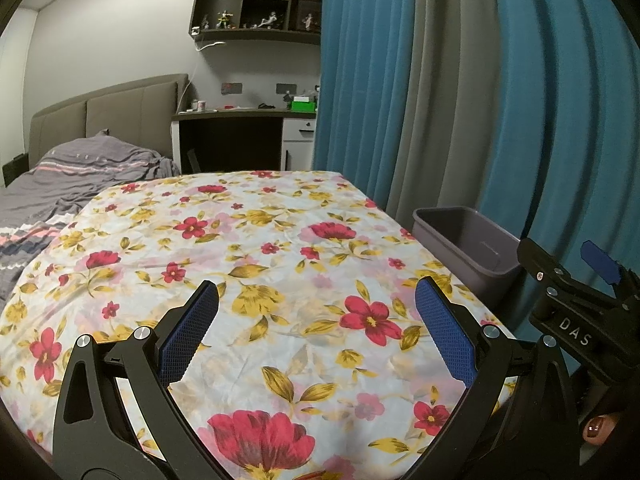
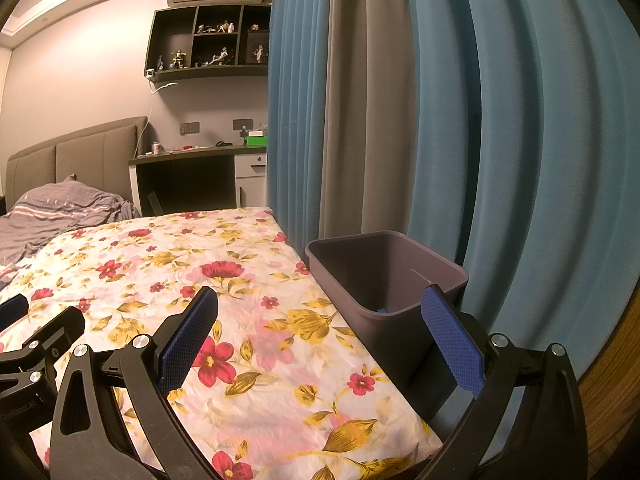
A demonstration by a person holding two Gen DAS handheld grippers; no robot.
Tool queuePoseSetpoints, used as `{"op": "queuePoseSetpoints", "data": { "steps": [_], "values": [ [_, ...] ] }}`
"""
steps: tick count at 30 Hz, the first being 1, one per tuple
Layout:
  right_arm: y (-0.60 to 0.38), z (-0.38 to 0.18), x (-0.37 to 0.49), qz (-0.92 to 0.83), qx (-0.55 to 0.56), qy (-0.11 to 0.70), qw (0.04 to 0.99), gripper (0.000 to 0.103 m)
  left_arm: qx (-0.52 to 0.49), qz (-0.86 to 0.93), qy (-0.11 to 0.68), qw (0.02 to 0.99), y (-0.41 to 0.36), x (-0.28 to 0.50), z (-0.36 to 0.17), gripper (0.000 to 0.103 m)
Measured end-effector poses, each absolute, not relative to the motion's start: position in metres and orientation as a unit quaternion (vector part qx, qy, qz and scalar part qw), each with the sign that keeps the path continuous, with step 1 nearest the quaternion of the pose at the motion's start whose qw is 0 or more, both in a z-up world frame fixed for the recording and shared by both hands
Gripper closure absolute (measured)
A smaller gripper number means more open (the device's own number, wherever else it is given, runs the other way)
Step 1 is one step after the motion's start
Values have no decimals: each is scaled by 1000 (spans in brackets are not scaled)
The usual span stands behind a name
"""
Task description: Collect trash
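Two black grippers with blue textured pads, the left gripper and the right gripper, both spread wide and holding nothing, hover over one crumpled floral cloth. One grey rectangular plastic bin stands just beside its right edge, with something small and blue inside.

White letters "DAS" stand on the right gripper, seen from the left wrist. Lettering on the left gripper is too blurred to read.
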State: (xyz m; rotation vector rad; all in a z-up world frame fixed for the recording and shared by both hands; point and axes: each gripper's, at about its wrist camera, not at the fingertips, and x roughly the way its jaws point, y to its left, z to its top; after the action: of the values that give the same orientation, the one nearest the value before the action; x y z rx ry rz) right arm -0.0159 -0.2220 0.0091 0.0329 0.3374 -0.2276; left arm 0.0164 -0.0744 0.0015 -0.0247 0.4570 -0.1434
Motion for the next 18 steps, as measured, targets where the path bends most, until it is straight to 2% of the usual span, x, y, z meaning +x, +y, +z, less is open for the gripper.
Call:
{"op": "queuePoseSetpoints", "data": {
  "steps": [14, 16, 18],
  "values": [
    [-224, 9, -16, -113, 17, 168, 979, 6, -11, -78, 223, 972, -87, 15, 2, 7],
    [-224, 9, -16, -113, 17, 168, 979, 6, -10, -79, 223, 971, -85, 16, 2, 11],
    [-224, 9, -16, -112, 18, 168, 979, 6, -10, -80, 224, 971, -83, 15, 2, 20]
  ]
}}
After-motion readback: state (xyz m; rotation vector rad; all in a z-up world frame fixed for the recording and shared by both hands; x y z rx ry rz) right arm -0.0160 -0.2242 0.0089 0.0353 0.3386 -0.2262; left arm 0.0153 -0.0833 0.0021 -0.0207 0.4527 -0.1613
